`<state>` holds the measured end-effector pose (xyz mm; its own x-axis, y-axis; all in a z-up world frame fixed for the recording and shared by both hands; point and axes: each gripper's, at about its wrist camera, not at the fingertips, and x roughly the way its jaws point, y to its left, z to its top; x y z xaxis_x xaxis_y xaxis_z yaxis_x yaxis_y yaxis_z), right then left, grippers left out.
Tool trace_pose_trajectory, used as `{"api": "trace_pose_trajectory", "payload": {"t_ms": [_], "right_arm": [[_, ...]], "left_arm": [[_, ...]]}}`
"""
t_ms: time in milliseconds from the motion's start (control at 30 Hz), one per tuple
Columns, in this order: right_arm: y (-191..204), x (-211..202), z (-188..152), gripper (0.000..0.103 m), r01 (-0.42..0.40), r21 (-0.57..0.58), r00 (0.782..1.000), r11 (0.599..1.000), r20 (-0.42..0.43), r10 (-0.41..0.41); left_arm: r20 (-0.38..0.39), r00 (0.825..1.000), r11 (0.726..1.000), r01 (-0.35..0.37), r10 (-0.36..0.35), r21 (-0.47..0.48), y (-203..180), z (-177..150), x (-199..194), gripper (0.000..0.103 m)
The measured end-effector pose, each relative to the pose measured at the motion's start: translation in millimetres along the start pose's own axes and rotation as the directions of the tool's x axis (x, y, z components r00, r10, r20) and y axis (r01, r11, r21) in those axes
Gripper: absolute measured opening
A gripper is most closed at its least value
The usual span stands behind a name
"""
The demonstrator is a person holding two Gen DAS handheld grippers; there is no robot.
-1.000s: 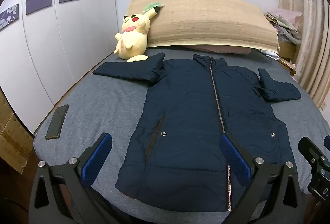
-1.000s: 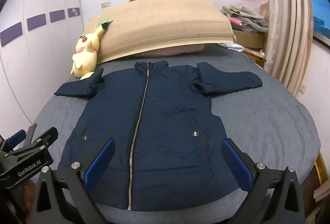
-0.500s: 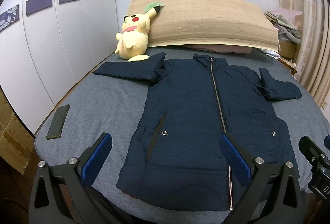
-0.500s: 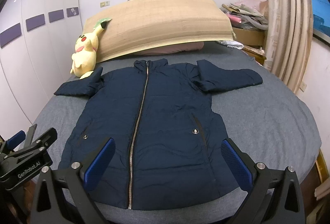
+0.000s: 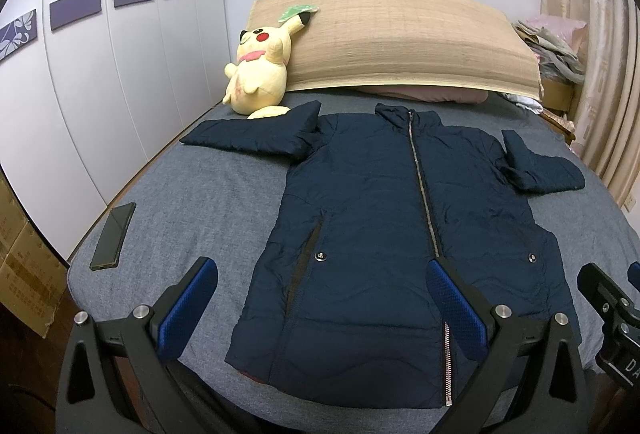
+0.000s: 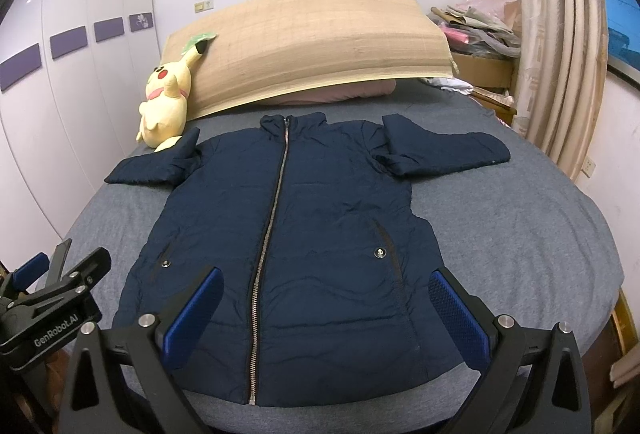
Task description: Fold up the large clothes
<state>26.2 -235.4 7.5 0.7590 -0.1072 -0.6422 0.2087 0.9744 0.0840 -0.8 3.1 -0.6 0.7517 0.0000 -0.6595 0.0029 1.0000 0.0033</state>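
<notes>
Here the navy jacket (image 5: 400, 234) lies flat and zipped on the bed (image 5: 200, 202), sleeves out, ready for folding; left gripper (image 5: 320, 298) and right gripper (image 6: 324, 306) hover spread above its hem, holding nothing.

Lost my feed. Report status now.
Left gripper open, right gripper open, both empty. Jacket flat, zipped, unfolded. Plush toy touching one sleeve.

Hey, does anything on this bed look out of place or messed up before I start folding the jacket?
A dark phone lies near the bed's left edge. The jacket lies flat and zipped, though its sleeves differ: one stretches out straight, the other looks bent. Nothing seems damaged.
</notes>
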Motion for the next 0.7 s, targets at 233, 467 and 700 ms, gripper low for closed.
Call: {"api": "trace_pose_trajectory", "payload": {"t_ms": [233, 467, 700], "right_arm": [[-1.1, 2.7, -2.1, 0.103, 0.0, 0.006, 1.0, 1.0, -0.001, 0.0], [-2.5, 8.7, -4.3, 0.103, -0.003, 0.008, 1.0, 1.0, -0.017, 0.003], [-6.5, 21.7, -10.2, 0.103, -0.001, 0.014, 0.999, 1.0, -0.045, 0.002]], "left_arm": [[0.005, 1.0, 1.0, -0.01, 0.01, 0.012, -2.2, 0.0, -0.9, 0.103], [-0.002, 1.0, 1.0, -0.004, 0.004, 0.01, -6.0, -1.9, 3.8, 0.103], [-0.044, 0.999, 1.0, 0.014, -0.014, 0.005, -12.8, -8.4, 19.7, 0.103]]}}
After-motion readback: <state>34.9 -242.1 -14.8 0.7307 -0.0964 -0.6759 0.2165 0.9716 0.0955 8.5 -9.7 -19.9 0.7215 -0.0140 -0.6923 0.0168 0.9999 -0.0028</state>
